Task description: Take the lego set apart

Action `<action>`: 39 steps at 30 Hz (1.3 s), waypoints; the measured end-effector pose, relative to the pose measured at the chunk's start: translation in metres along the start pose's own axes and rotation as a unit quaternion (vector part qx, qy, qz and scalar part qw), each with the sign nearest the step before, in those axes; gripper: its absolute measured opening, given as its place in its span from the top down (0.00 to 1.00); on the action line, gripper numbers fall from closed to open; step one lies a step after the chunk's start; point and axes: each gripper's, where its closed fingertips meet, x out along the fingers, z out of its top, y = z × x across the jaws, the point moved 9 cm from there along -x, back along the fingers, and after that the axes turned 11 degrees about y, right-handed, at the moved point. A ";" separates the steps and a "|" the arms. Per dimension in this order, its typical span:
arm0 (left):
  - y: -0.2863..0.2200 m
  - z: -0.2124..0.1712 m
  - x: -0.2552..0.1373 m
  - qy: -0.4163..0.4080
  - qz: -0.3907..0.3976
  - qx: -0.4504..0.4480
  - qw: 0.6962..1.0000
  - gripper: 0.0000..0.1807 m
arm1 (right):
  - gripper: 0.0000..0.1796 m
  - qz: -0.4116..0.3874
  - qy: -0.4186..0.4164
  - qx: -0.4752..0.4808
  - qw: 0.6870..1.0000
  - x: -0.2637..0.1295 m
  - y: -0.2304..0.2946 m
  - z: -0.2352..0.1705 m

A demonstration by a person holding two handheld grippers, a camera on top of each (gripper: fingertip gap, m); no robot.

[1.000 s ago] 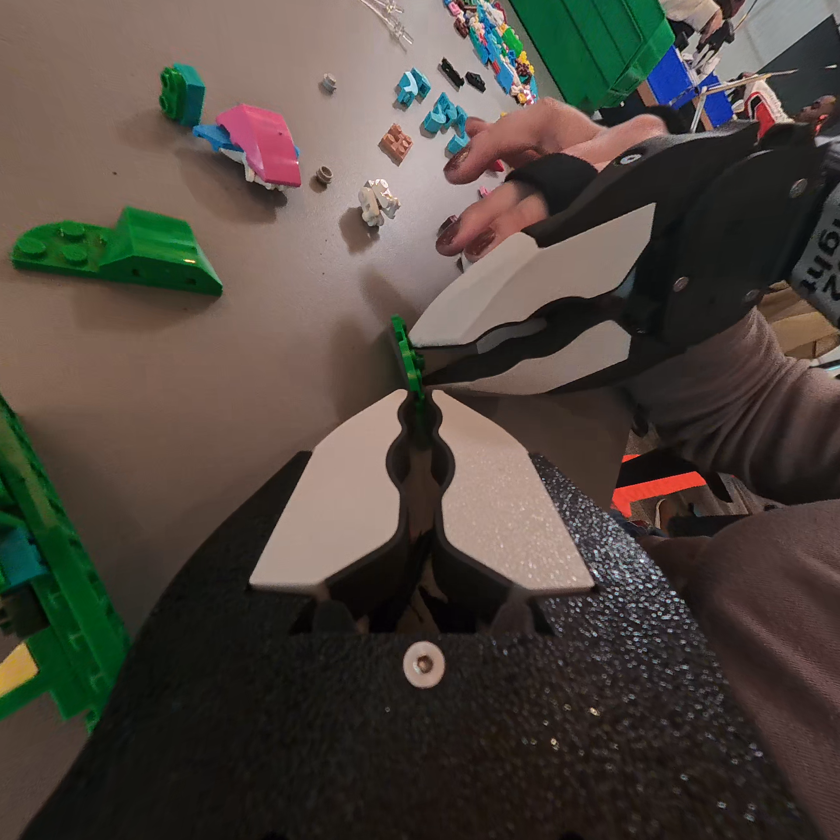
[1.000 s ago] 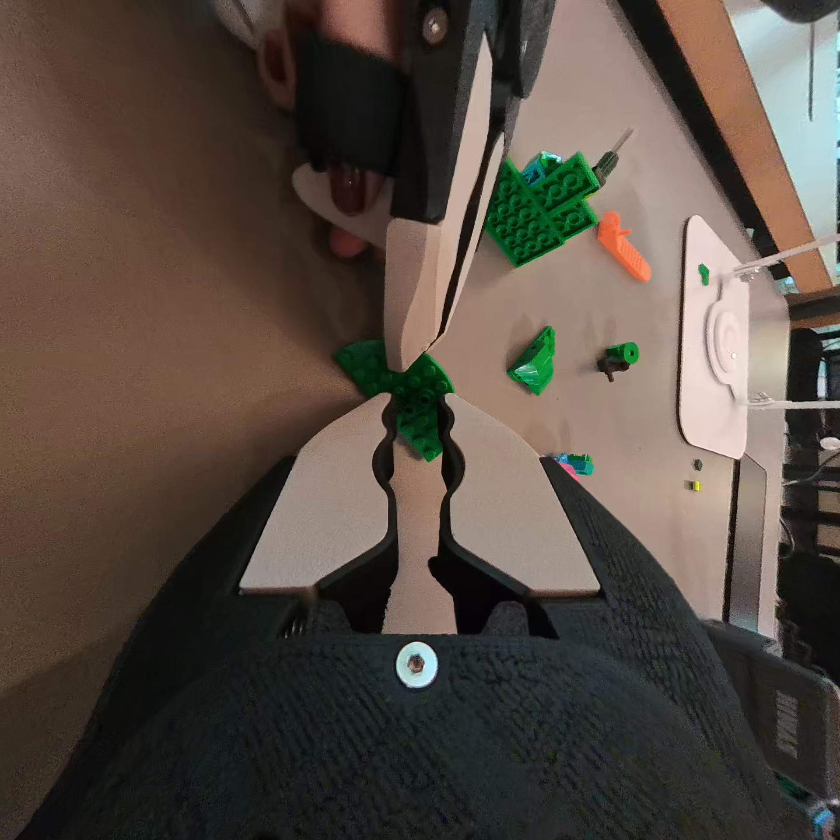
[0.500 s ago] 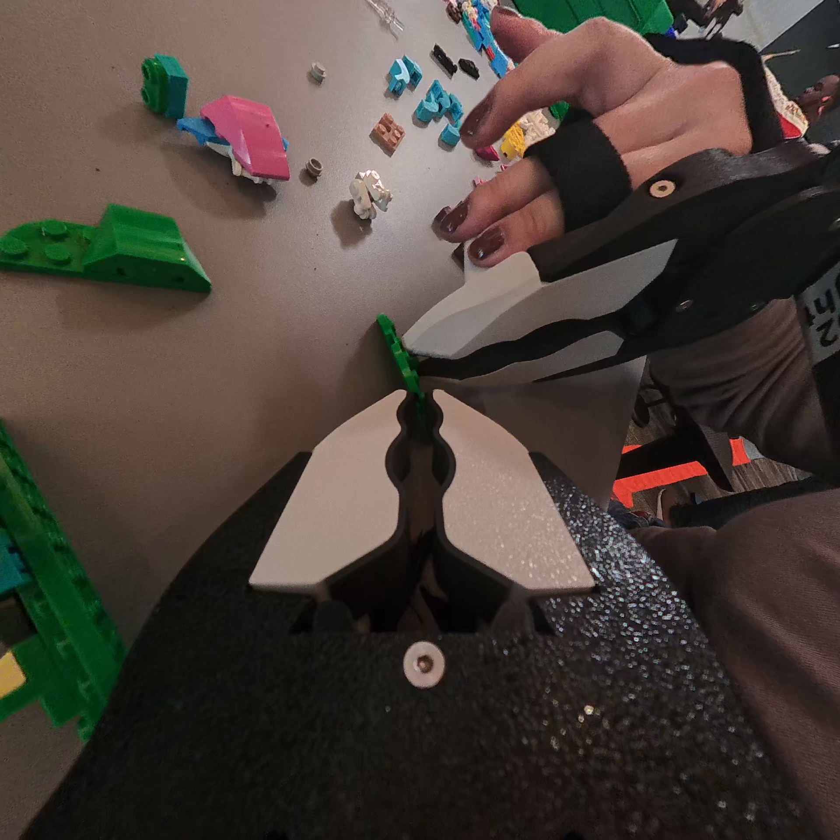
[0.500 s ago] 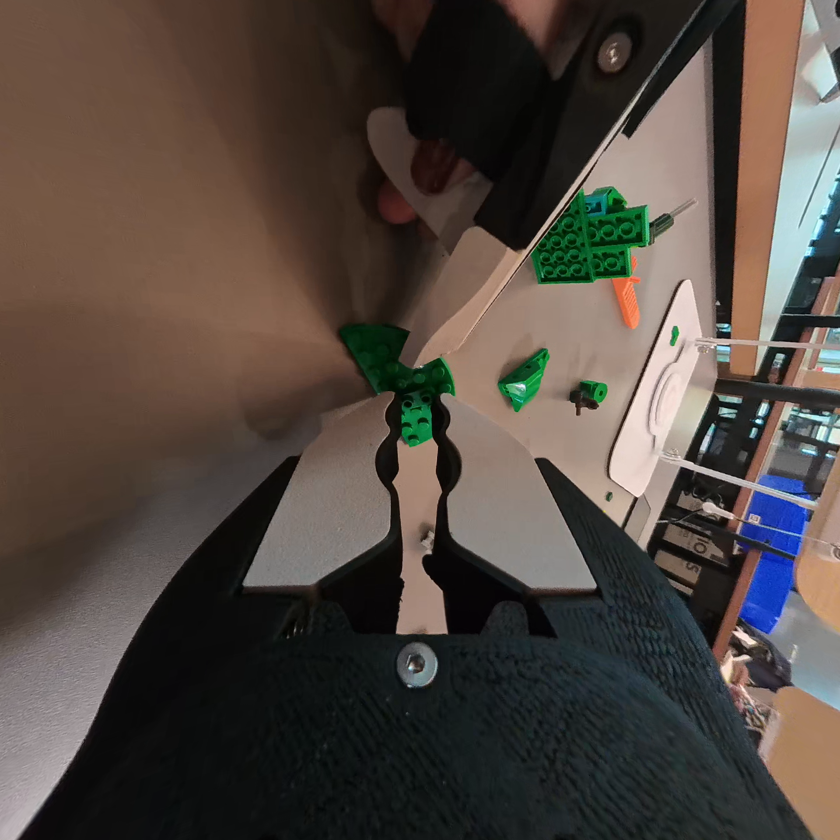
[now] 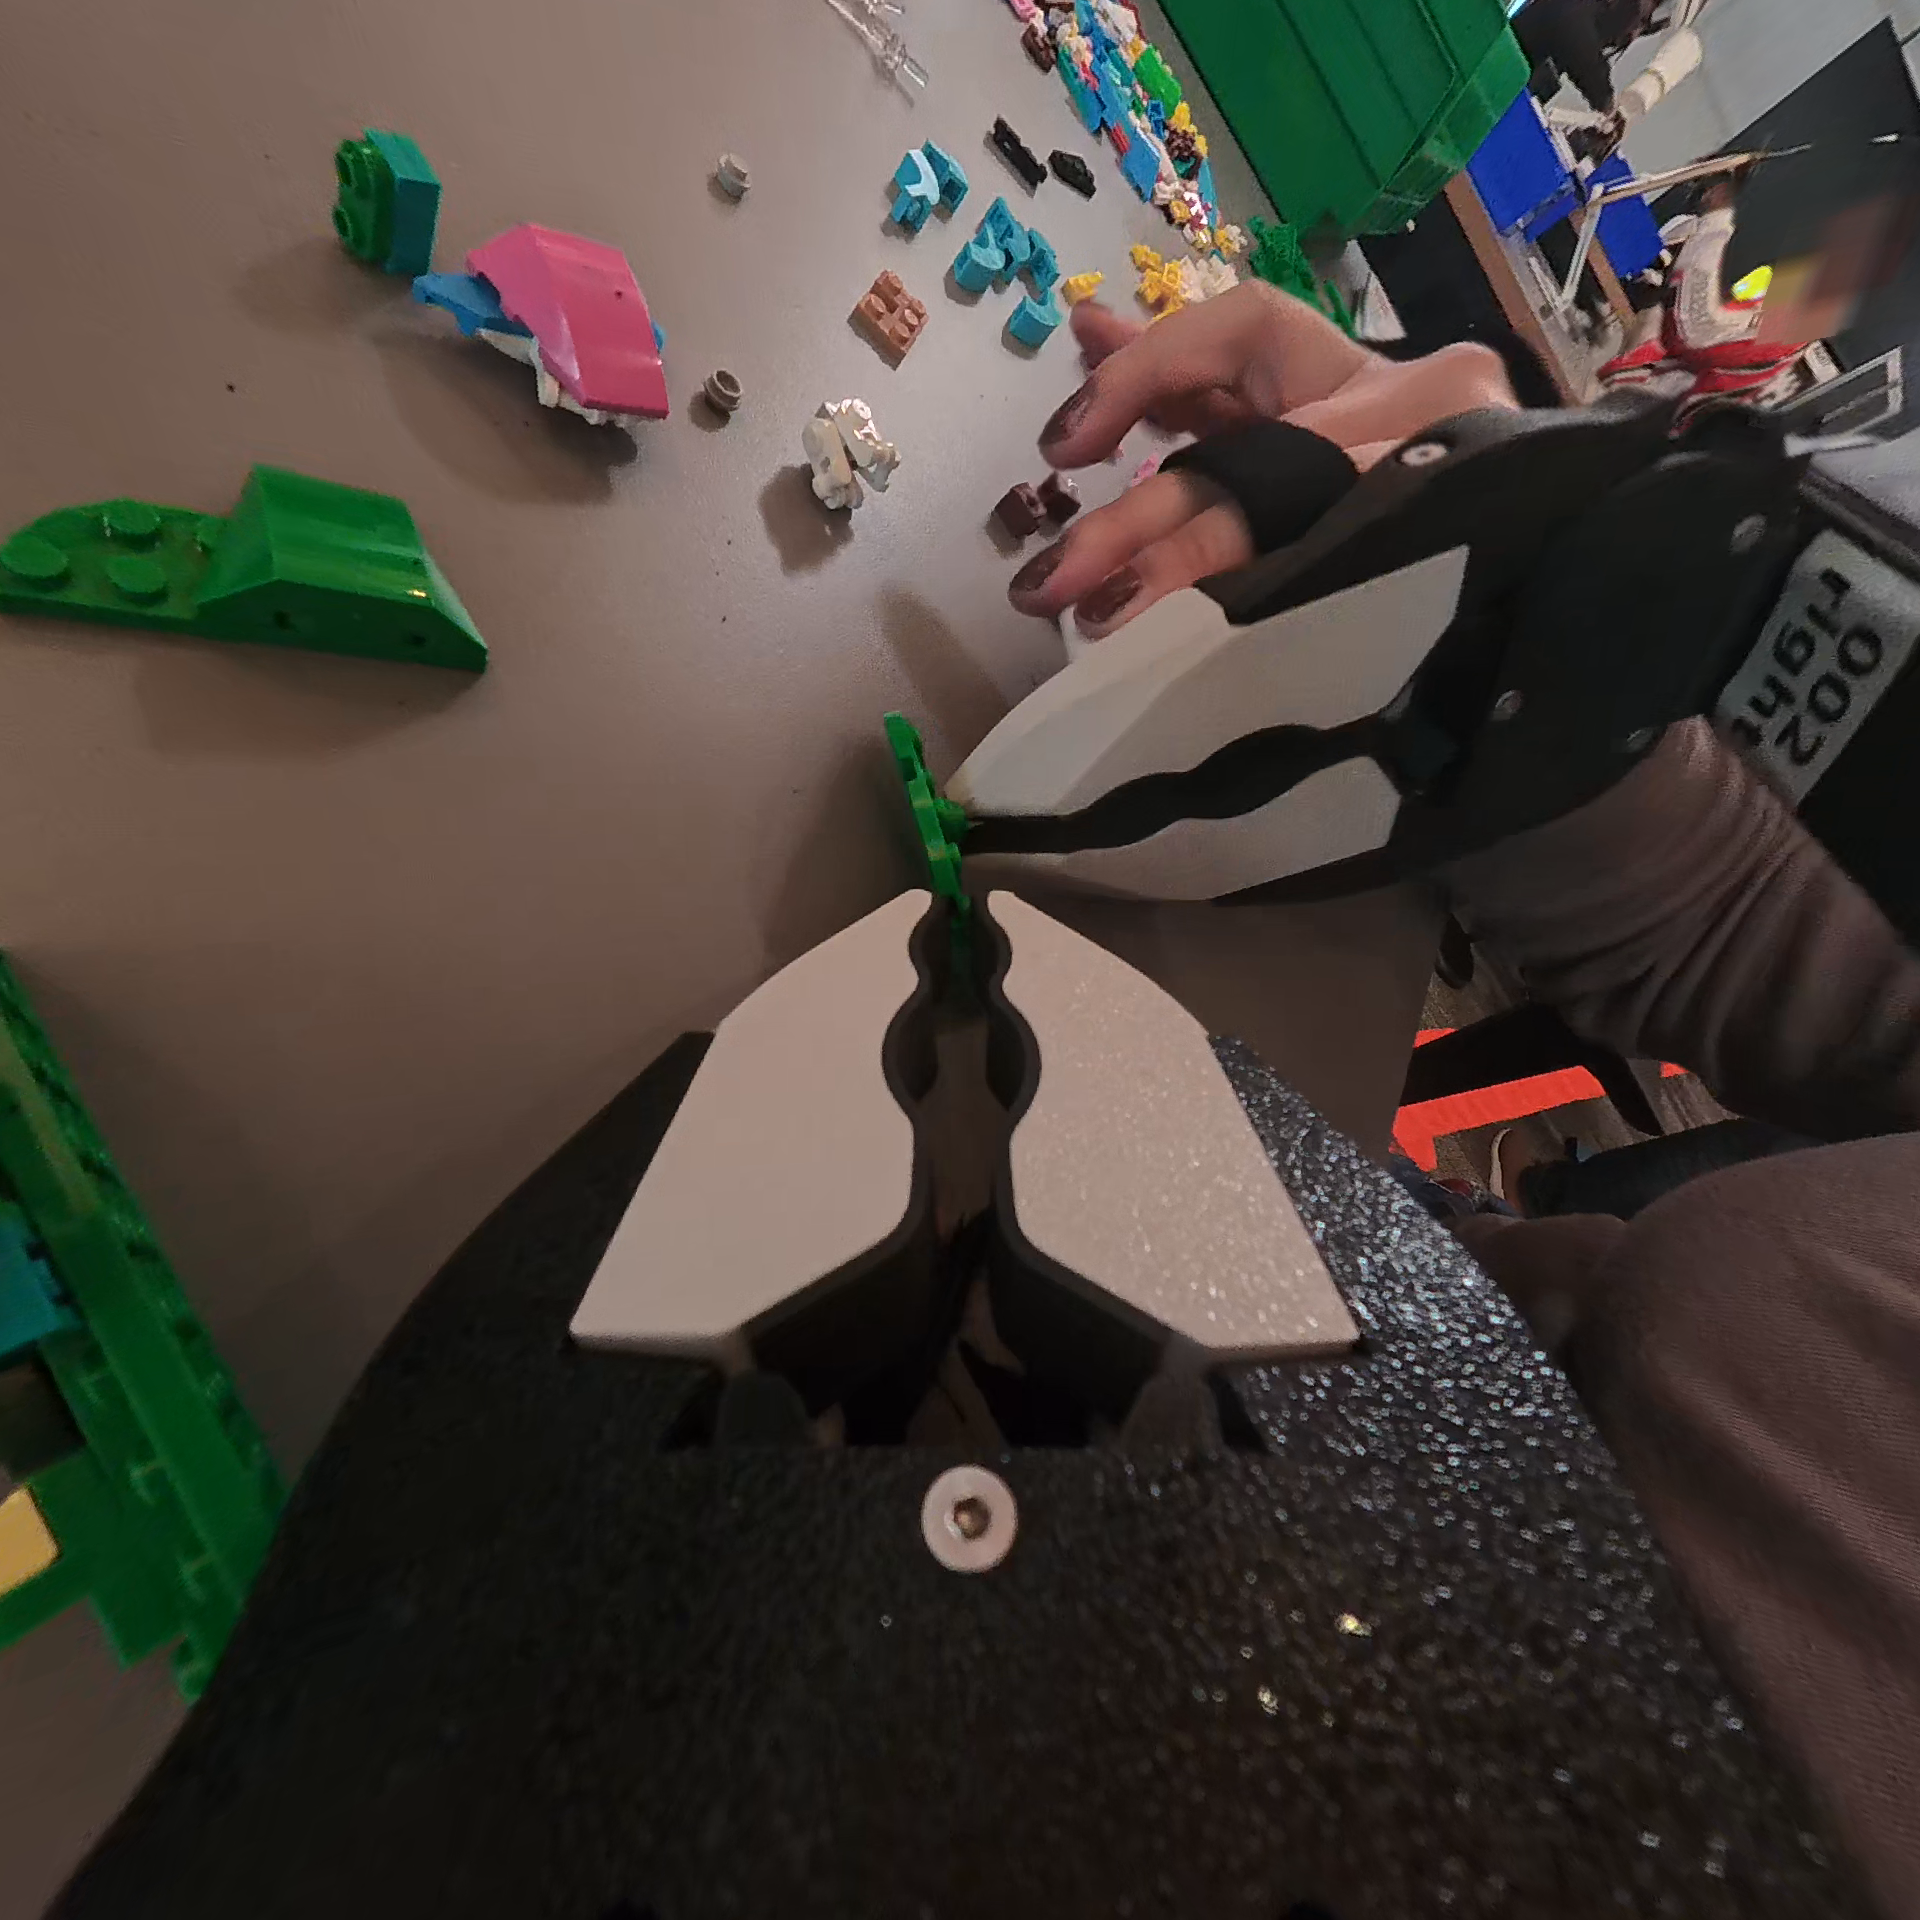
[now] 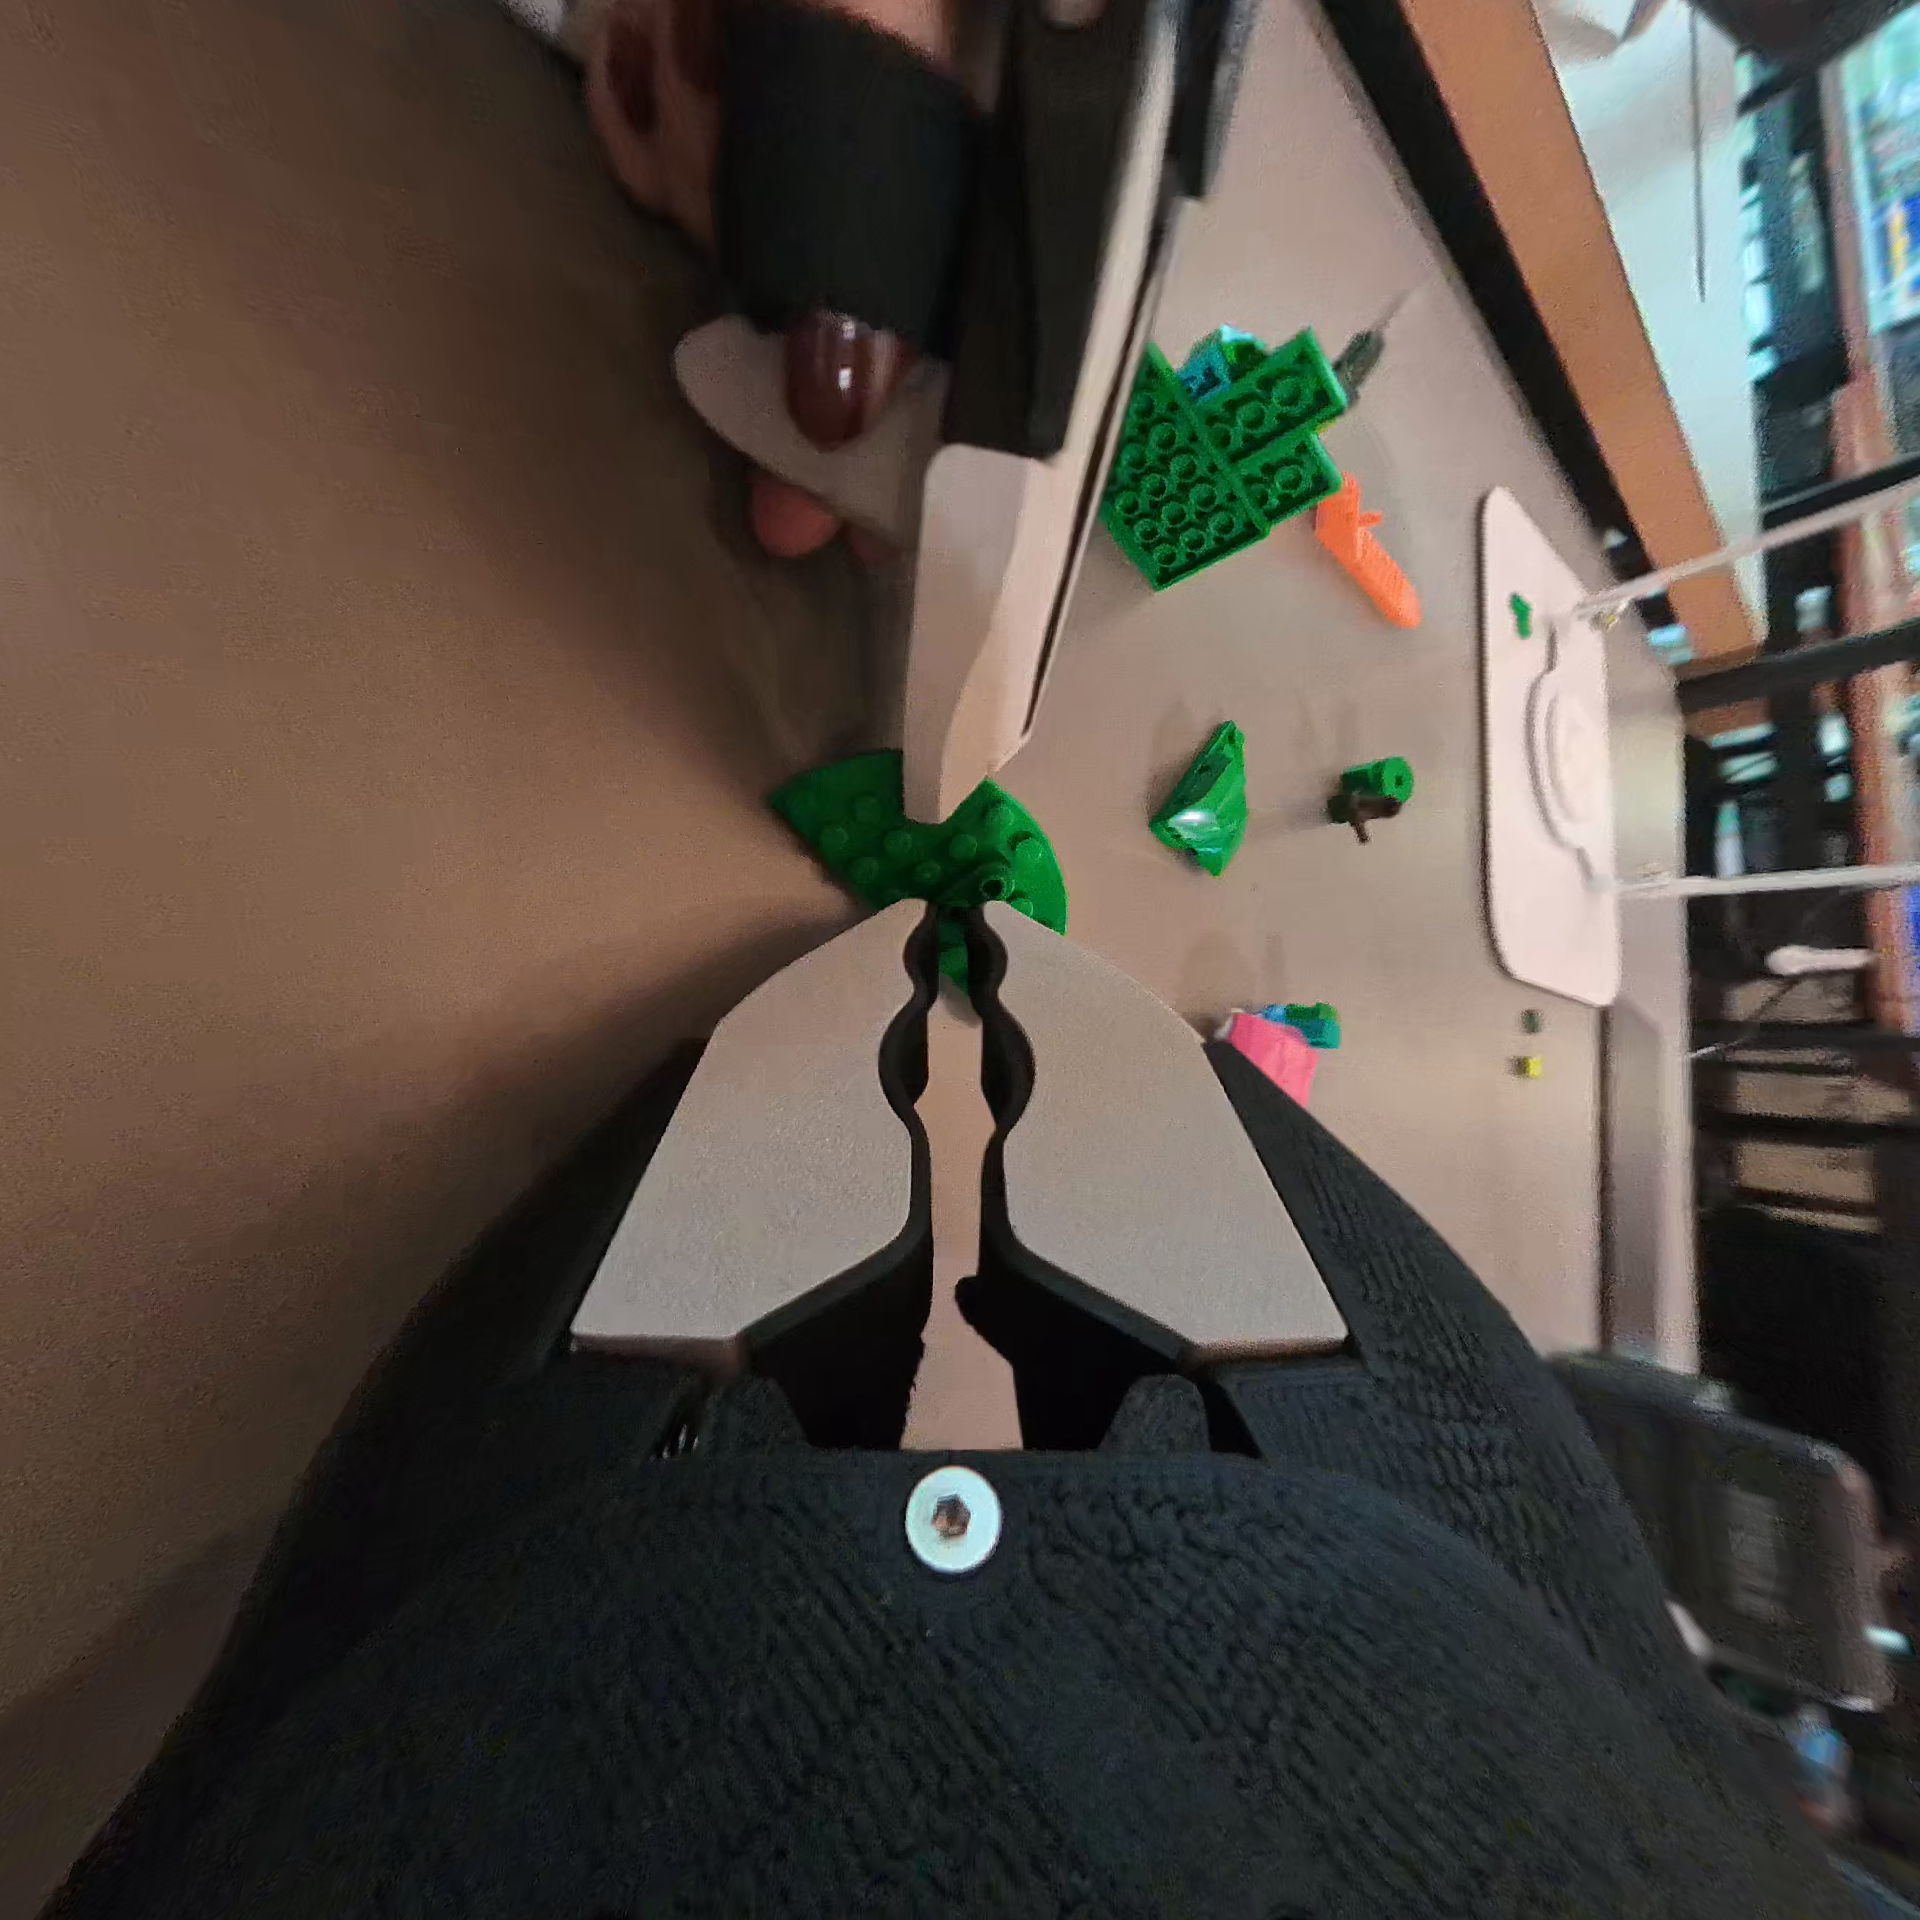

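A small green lego plate assembly [image 5: 923, 800] of fan-shaped plates is held above the grey table [image 5: 520, 831] between both grippers. My left gripper [image 5: 951, 906] is shut on its near edge. My right gripper [image 5: 961, 819] comes in from the right and is shut on the same piece. In the right wrist view the assembly [image 6: 883, 842] shows its studs. There my right gripper [image 6: 951, 920] pinches its lower tab, and the left gripper [image 6: 948, 784] clamps it from above. The part of the piece inside the jaws is hidden.
On the table lie a green wedge piece [image 5: 260, 571], a pink and blue piece [image 5: 566, 312], a teal-green brick [image 5: 384, 197], several small loose bricks [image 5: 997, 255] and a large green build [image 5: 94, 1351]. A green bin [image 5: 1340, 94] stands behind. In the right wrist view are a green plate cluster [image 6: 1216, 457], an orange piece [image 6: 1366, 556] and a white pad [image 6: 1548, 769]. Only a small space, under 4 cm, lies between the two pairs of fingers. The teal-green brick [image 5: 384, 197] lies around 12 cm away from my right fingertips.
My right gripper rolled up with the hand raised, then twisted back down, still on the green piece. Its jaws now stand closer together. My left gripper kept its hold.
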 end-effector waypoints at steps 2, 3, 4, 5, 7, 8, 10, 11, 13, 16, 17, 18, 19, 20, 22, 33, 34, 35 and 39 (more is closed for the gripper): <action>0.000 0.000 0.000 0.000 0.002 -0.001 1.000 0.98 | 0.98 0.020 -0.011 0.039 0.999 0.002 -0.002 -0.002; 0.000 0.000 0.000 0.000 0.002 -0.001 1.000 0.98 | 0.98 0.028 -0.014 0.052 0.998 0.002 -0.003 -0.003; 0.000 0.000 0.000 0.000 0.003 -0.001 1.000 0.98 | 0.99 0.033 -0.015 0.060 0.998 0.003 -0.003 -0.003; 0.000 0.000 0.000 -0.001 0.004 -0.002 1.000 0.98 | 0.99 0.034 -0.015 0.062 0.997 0.004 -0.004 -0.004; 0.001 0.000 0.000 -0.003 0.005 -0.004 1.000 0.98 | 0.99 0.029 -0.011 0.067 0.997 0.004 -0.003 -0.003; 0.001 0.000 0.000 -0.004 0.005 -0.004 1.000 0.98 | 0.99 0.029 -0.010 0.073 0.997 0.004 -0.003 -0.004; 0.001 0.000 0.000 -0.003 0.005 -0.004 1.000 0.98 | 1.00 0.036 -0.009 0.081 0.996 0.005 -0.002 -0.007; 0.001 0.000 0.000 -0.003 0.004 -0.002 1.000 0.98 | 1.00 0.037 -0.016 0.084 0.996 0.005 -0.001 -0.007; 0.001 0.000 0.000 -0.003 0.003 -0.003 1.000 0.98 | 1.00 0.039 -0.022 0.089 0.995 0.004 -0.002 -0.008; 0.001 0.000 0.000 -0.004 0.002 -0.003 1.000 0.98 | 1.00 0.039 -0.024 0.090 0.995 0.004 -0.002 -0.009; 0.001 0.000 0.000 -0.004 0.002 -0.003 1.000 0.98 | 1.00 0.041 -0.025 0.091 0.995 0.003 -0.002 -0.010; 0.001 0.000 0.000 -0.005 0.002 -0.003 1.000 0.98 | 1.00 0.042 -0.027 0.093 0.994 0.002 -0.002 -0.011; 0.001 0.000 0.000 -0.006 0.002 -0.003 1.000 0.98 | 1.00 0.041 -0.030 0.096 0.994 0.001 -0.002 -0.013; 0.001 0.001 0.000 -0.009 0.003 -0.005 1.000 0.98 | 1.00 0.038 -0.035 0.102 0.993 -0.001 -0.003 -0.014; 0.002 0.001 -0.001 -0.017 0.005 -0.011 1.000 0.98 | 1.00 0.014 -0.058 0.122 0.991 -0.004 -0.006 -0.014; 0.003 0.002 -0.001 -0.027 -0.002 -0.018 0.999 0.98 | 0.80 -0.094 -0.100 0.336 0.932 -0.003 -0.035 -0.004; 0.003 0.002 -0.001 -0.026 -0.003 -0.019 0.999 0.98 | 0.79 -0.113 -0.079 0.346 0.928 -0.001 -0.037 -0.003; 0.003 0.002 -0.001 -0.026 -0.005 -0.020 0.999 0.98 | 0.79 -0.130 -0.063 0.345 0.928 0.001 -0.036 -0.002; 0.004 0.002 -0.001 -0.032 -0.007 -0.023 0.999 0.98 | 0.83 -0.168 -0.045 0.285 0.943 0.002 -0.028 0.002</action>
